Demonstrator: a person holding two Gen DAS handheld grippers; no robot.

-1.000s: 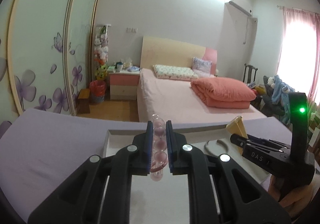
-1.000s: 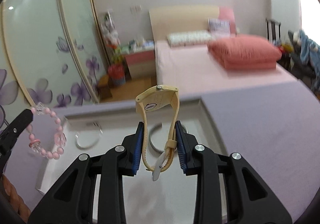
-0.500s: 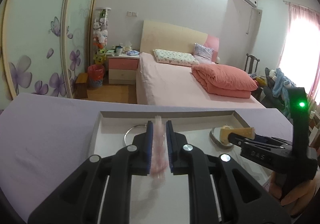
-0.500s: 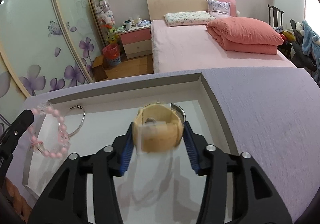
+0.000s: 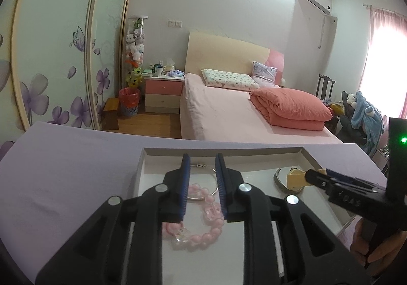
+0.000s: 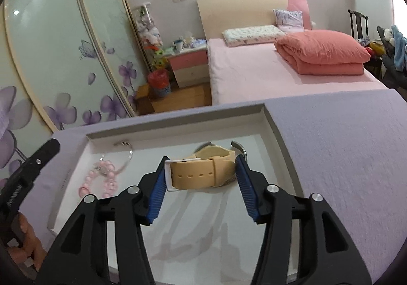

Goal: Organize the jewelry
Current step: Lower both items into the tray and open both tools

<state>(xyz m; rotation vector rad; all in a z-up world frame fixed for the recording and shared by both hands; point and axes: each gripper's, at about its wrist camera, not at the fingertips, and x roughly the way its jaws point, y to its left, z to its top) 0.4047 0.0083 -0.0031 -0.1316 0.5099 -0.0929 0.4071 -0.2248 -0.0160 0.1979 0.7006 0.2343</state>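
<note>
- Both pieces of jewelry have gone from hanging in the grippers a second ago to lying in the white tray (image 6: 273, 122); half a second ago the pink bead bracelet was a blur between the left fingers and the watch was just reaching the tray floor.
- Left gripper (image 5: 202, 184) now stands with its jaws parted and nothing between the blue pads; the pink bead bracelet (image 5: 203, 224) lies on the tray floor under and just ahead of it, free of both fingers.
- In the right wrist view the same bracelet (image 6: 101, 178) sits in the tray's left half, toward the near edge, touching or overlapping a thin silver bangle (image 6: 126, 155) that lies nearer the far left corner.
- Right gripper (image 6: 201, 183) has its jaws spread wide around the beige watch (image 6: 201, 173); the watch rests on its side on the tray floor, strap holes facing the camera. Whether the pads touch it I cannot tell; the left pad looks just beside the white buckle end.
- Behind the watch, a grey open cuff (image 6: 239, 147) curves out on the tray's right half, close to the far edge.
- From the left wrist view the right gripper (image 5: 313, 175) reaches in from the right edge with the watch (image 5: 296, 179) at its tips and the cuff (image 5: 281, 183) around it.
- The tray sits on a lilac-covered tabletop (image 6: 343, 158), with a pink bed (image 6: 267, 76) beyond the far edge.
</note>
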